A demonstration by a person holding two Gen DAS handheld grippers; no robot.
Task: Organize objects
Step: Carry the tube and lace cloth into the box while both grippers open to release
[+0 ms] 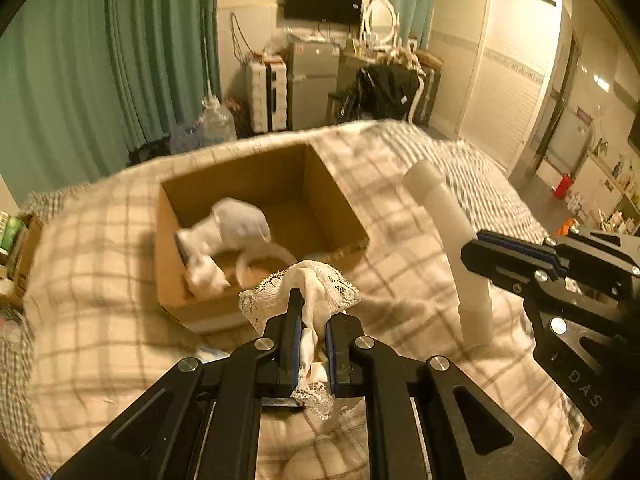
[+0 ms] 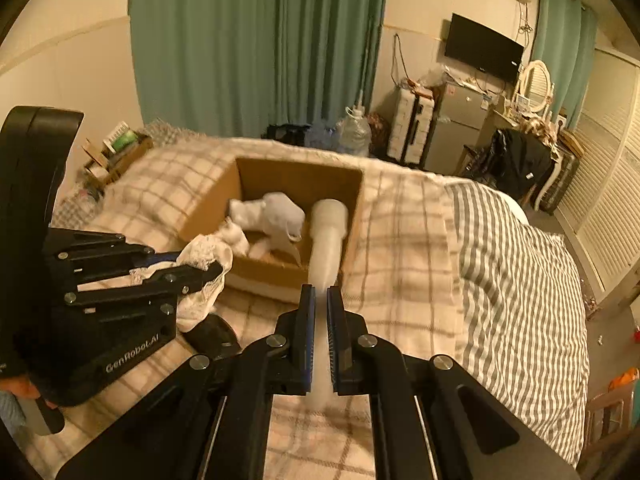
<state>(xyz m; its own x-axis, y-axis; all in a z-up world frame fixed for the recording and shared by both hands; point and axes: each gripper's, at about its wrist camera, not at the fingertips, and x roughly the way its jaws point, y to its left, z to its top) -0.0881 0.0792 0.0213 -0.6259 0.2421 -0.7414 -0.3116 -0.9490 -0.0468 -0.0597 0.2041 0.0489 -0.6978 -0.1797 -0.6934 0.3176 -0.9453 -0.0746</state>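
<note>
Low in the centre of the left wrist view, a white lace cloth (image 1: 310, 292) is pinched between the nearly closed jaws of the left gripper (image 1: 311, 326), its frilled edge bunched above the fingertips and a tail hanging below them. Just beyond it, in the middle of the frame, sits an open cardboard box (image 1: 336, 196) on a checked blanket (image 1: 100, 300); inside lie crumpled white items (image 1: 224, 236), blurred, and a white ring-shaped thing (image 1: 266, 258). At the right of that view the right gripper (image 1: 476, 254) clamps a white tube (image 1: 452, 232), which stands tilted, its lower end close to the blanket; contact cannot be told.

Centred in the right wrist view, the same white tube (image 2: 326, 232) runs forward from between the narrowly spaced jaws of the right gripper (image 2: 320, 316), its far end over the near right part of the box (image 2: 296, 172). At left the left gripper (image 2: 200, 264) holds the lace cloth (image 2: 204, 256) by the box's near left corner. A striped duvet (image 2: 520, 272) covers the bed at right.
</note>
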